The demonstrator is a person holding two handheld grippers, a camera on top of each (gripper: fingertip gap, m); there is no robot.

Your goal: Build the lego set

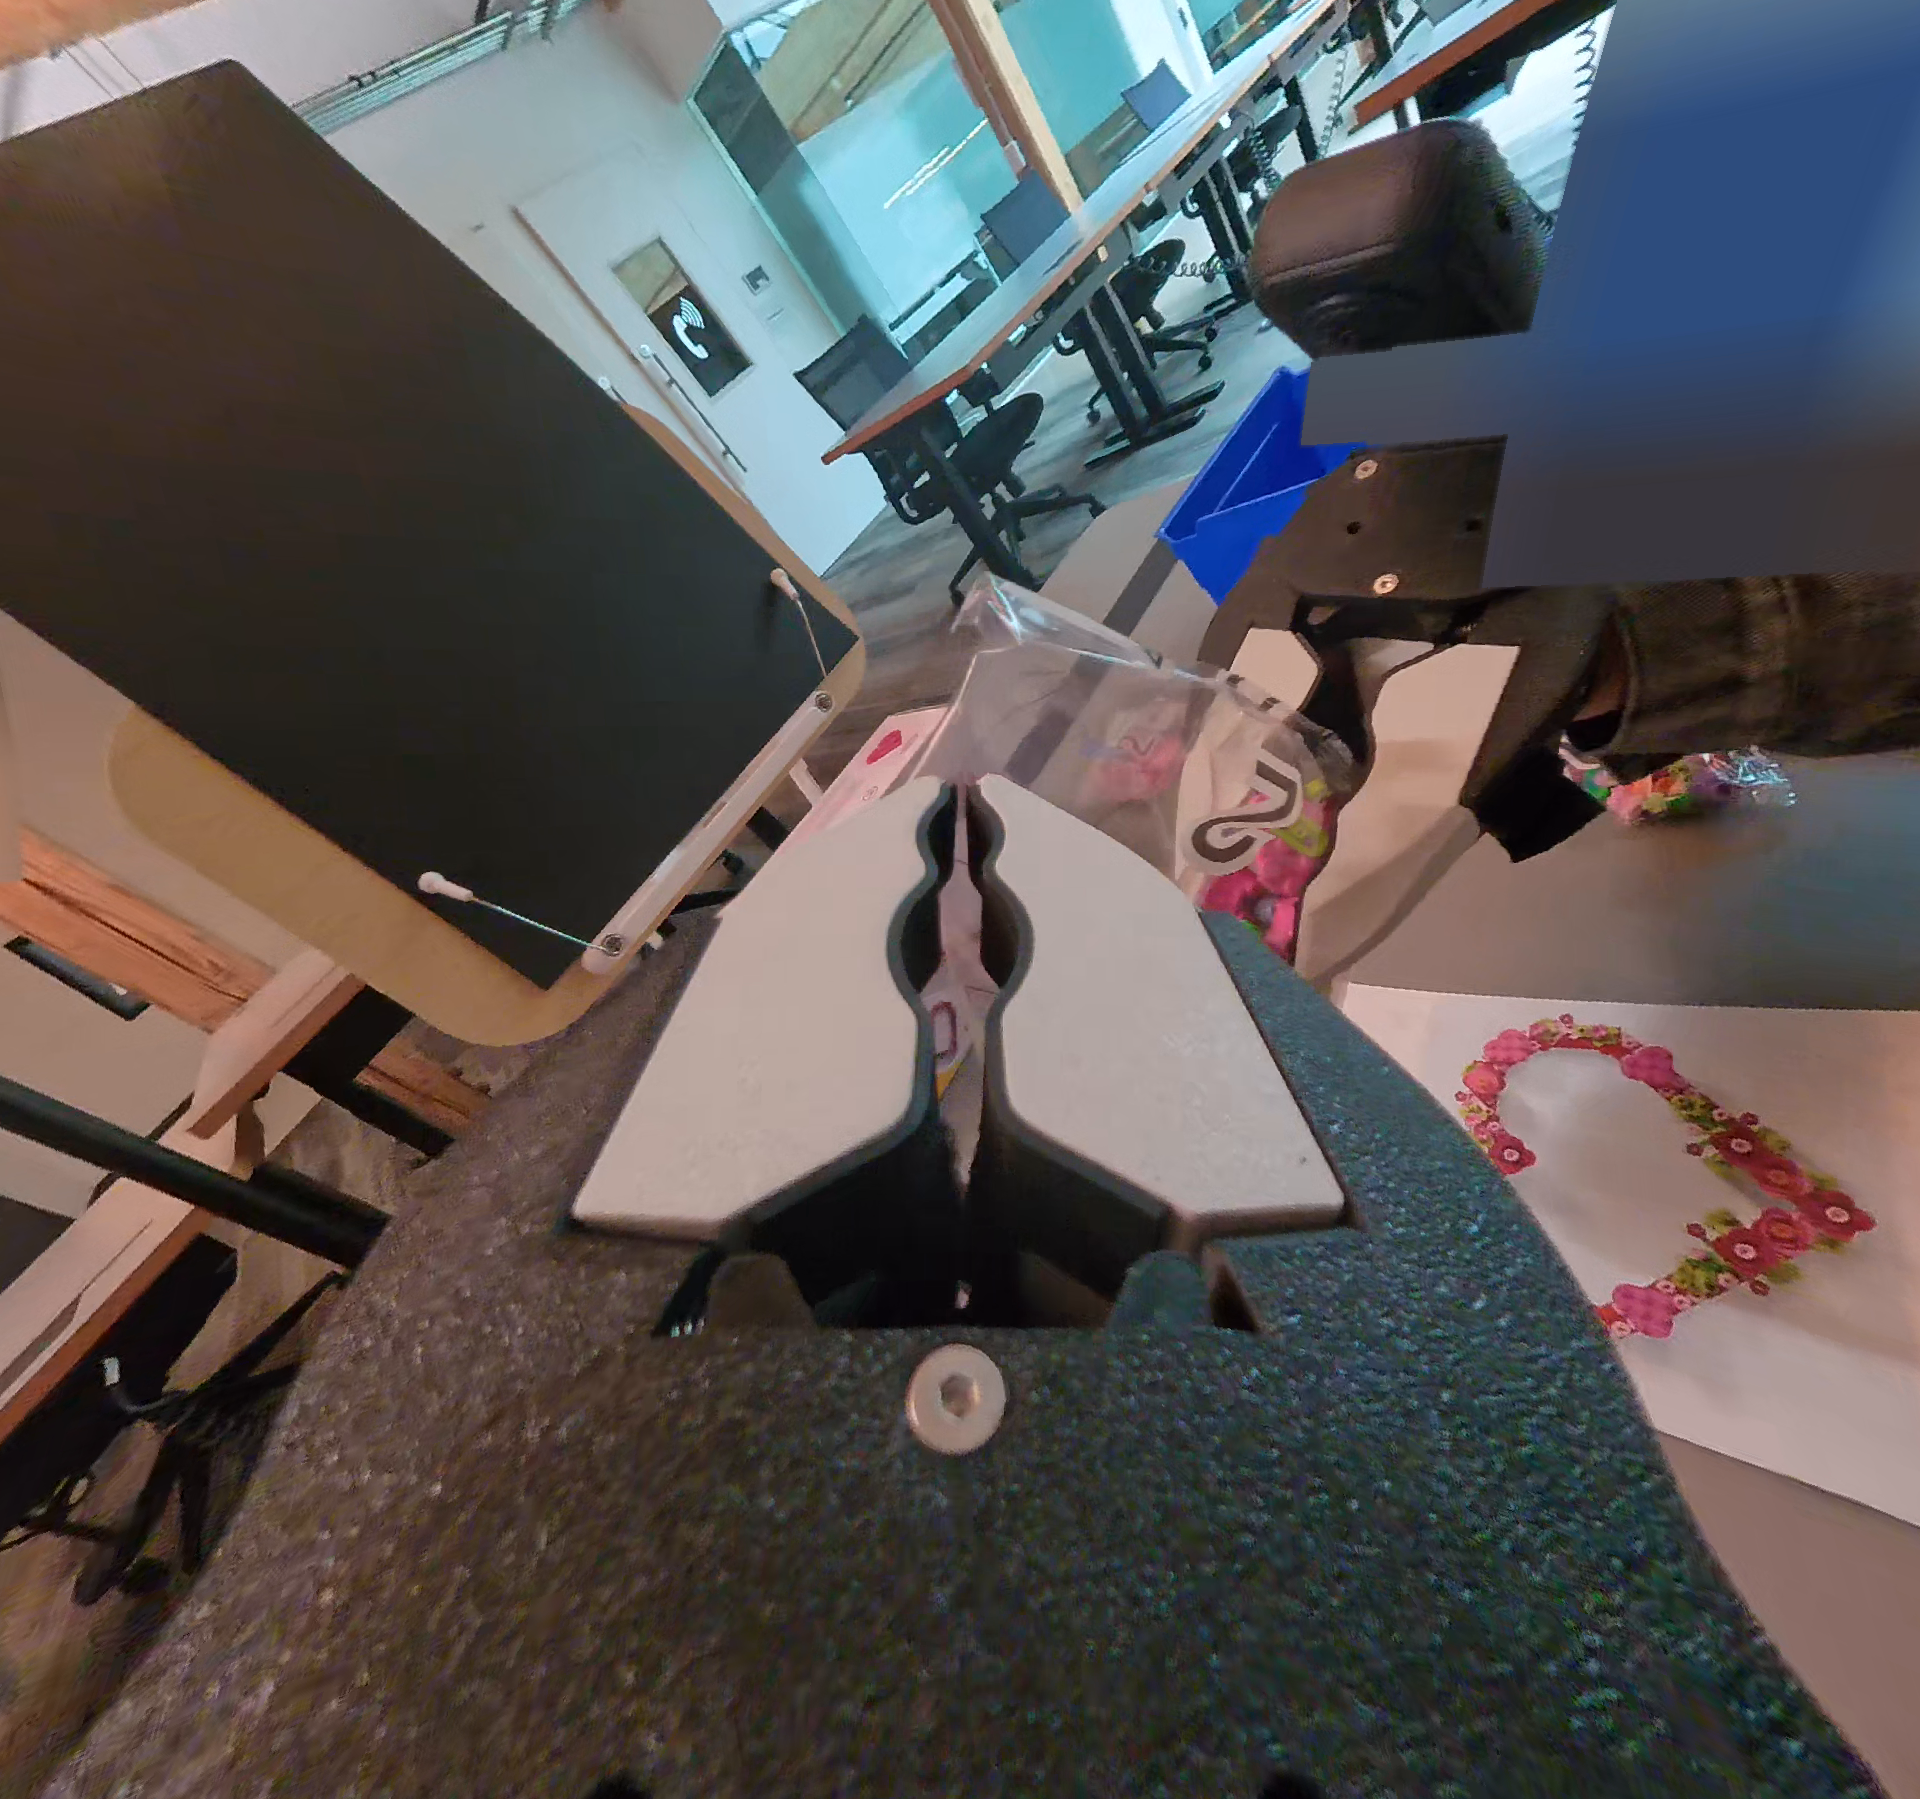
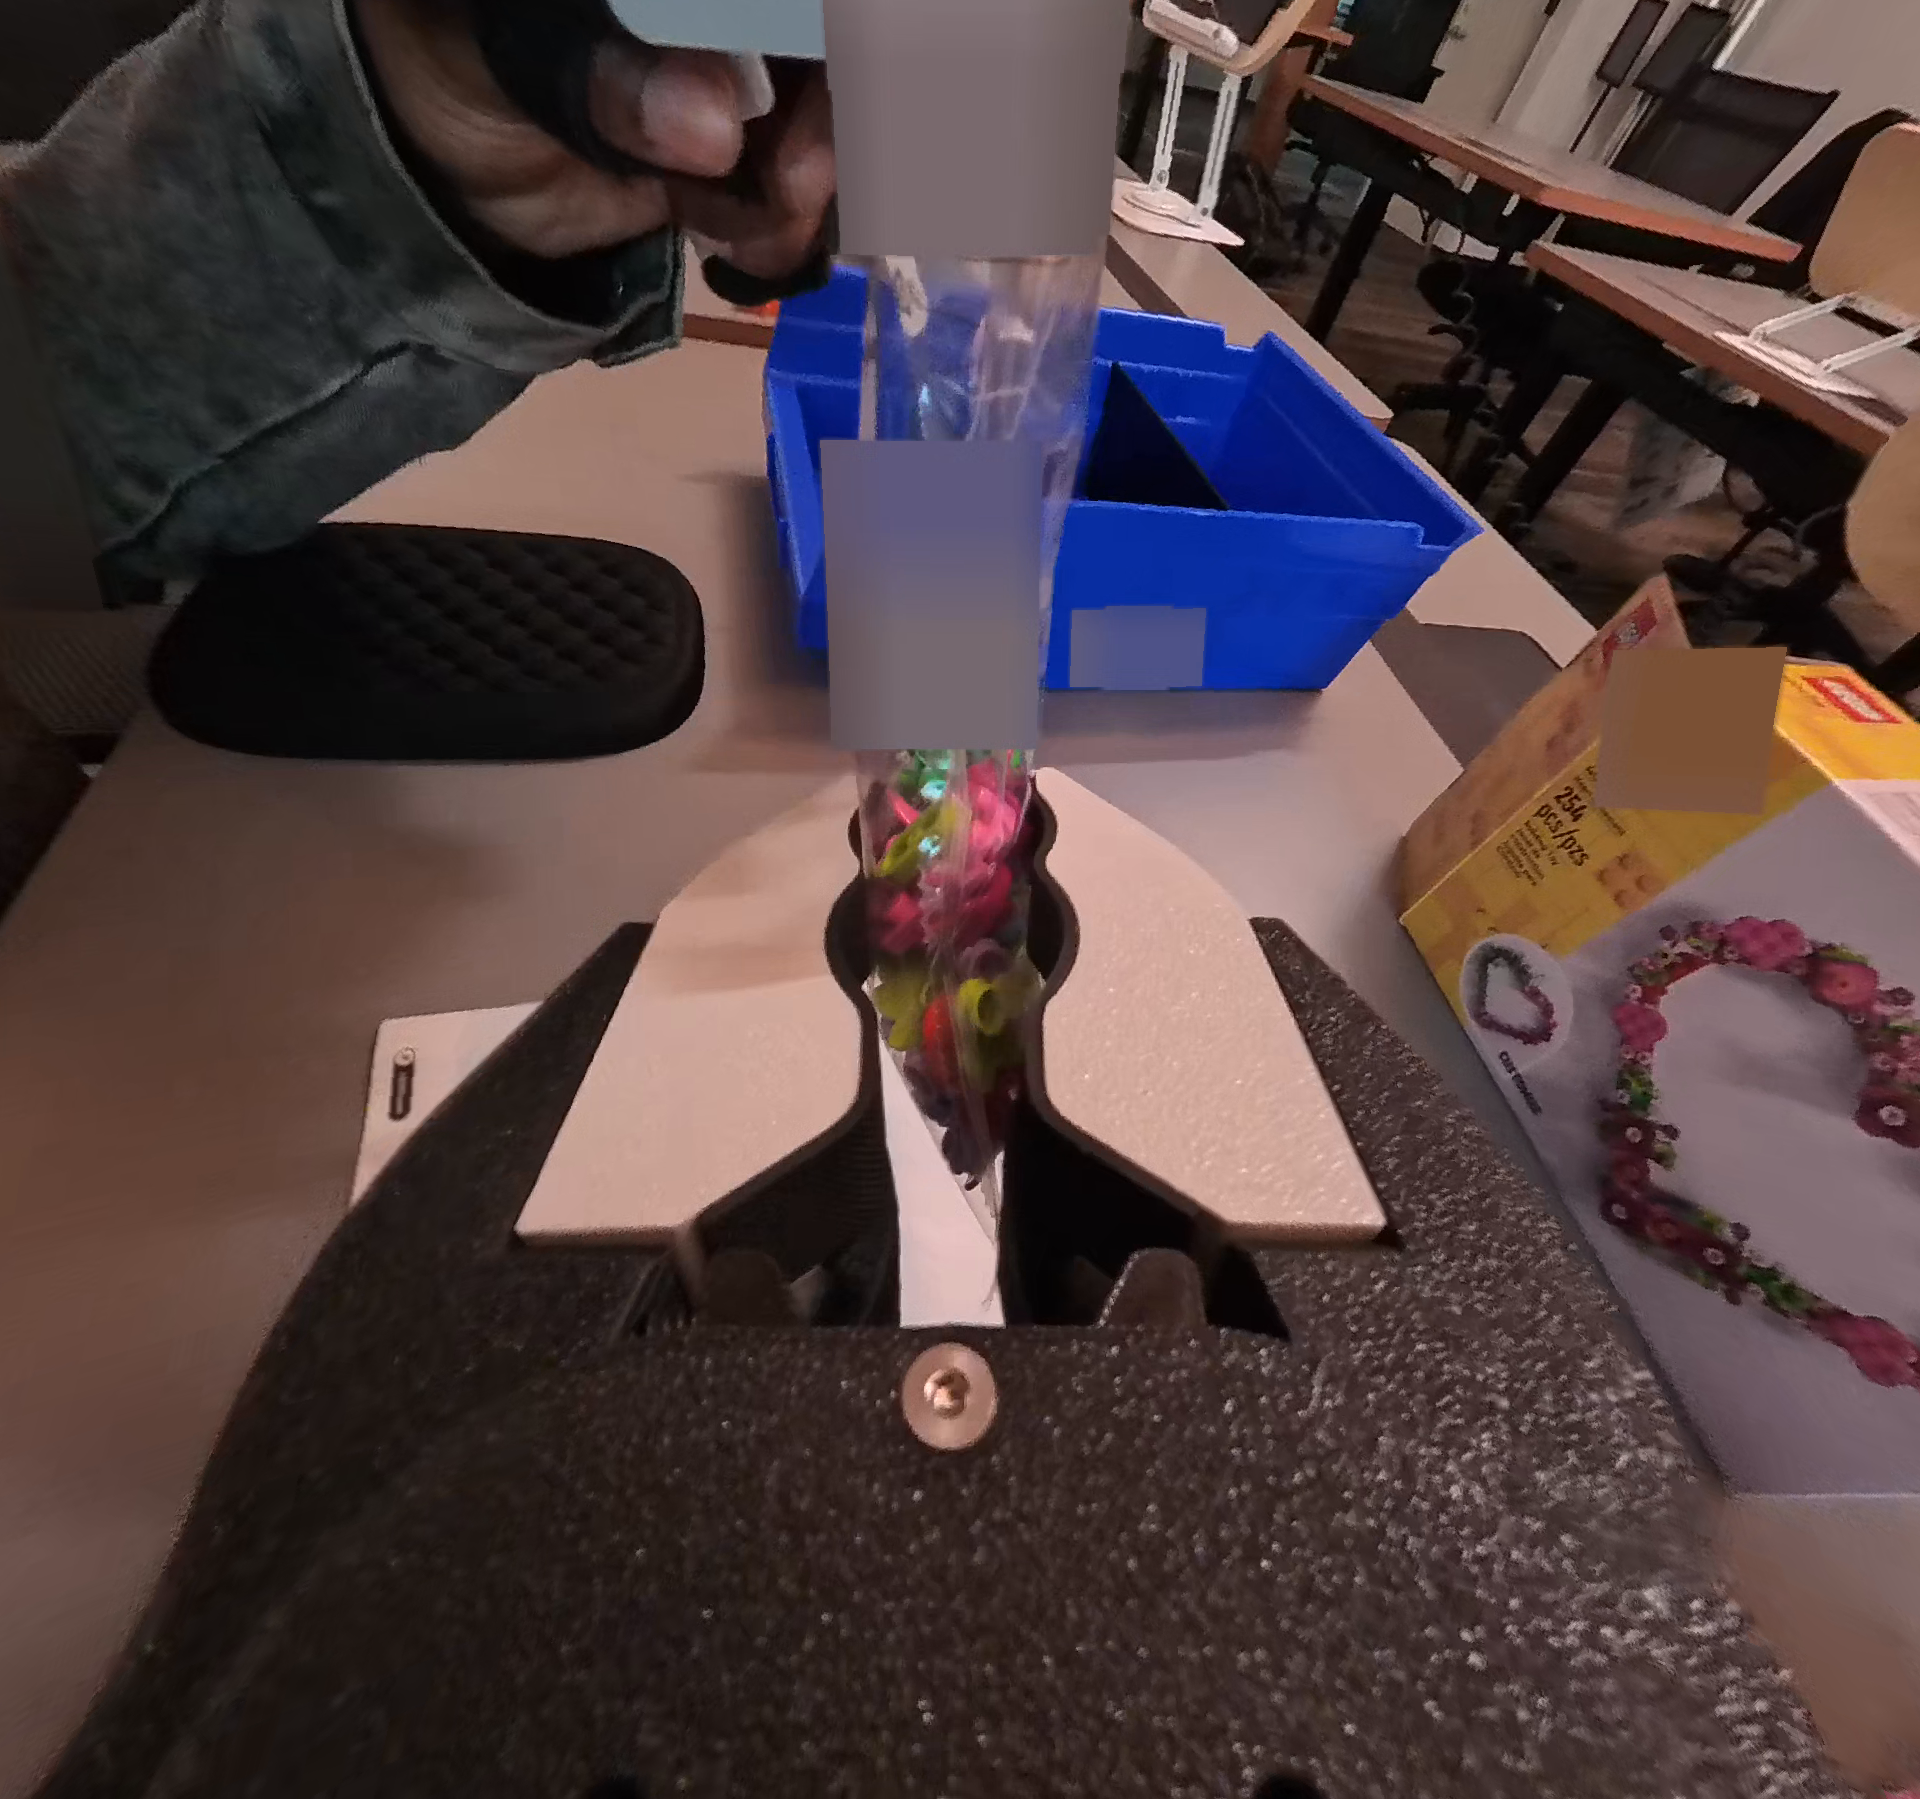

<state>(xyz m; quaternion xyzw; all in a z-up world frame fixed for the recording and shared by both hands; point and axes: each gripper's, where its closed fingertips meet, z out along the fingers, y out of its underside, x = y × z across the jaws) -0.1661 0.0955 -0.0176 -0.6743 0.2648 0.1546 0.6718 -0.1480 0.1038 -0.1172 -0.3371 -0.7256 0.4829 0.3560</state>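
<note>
In the left wrist view the left tool [image 1: 966, 814] pinches the clear bag of bricks [image 1: 1143, 741] above the tabletop [image 1: 1714, 918], while in the right wrist view the right tool [image 2: 951, 814] clamps that bag's [image 2: 951, 918] filled lower end before a blue bin [image 2: 1247, 565].

Bag [image 2: 951, 928]: clear plastic, holds small pink, magenta, lime-green and red pieces bunched in its lower part; upper part empty and stretched upward, clear of the desk [image 2: 312, 918]. The bag's lower part sits between the right gripper's fingers.

Box [image 2: 1683, 1053]: yellow and white card, wreath of pink flowers pictured on its face, resting at the right edge of the desk.

Printed sheet [image 1: 1704, 1230]: white, shows the same flower wreath; lies flat on the desk.
</note>
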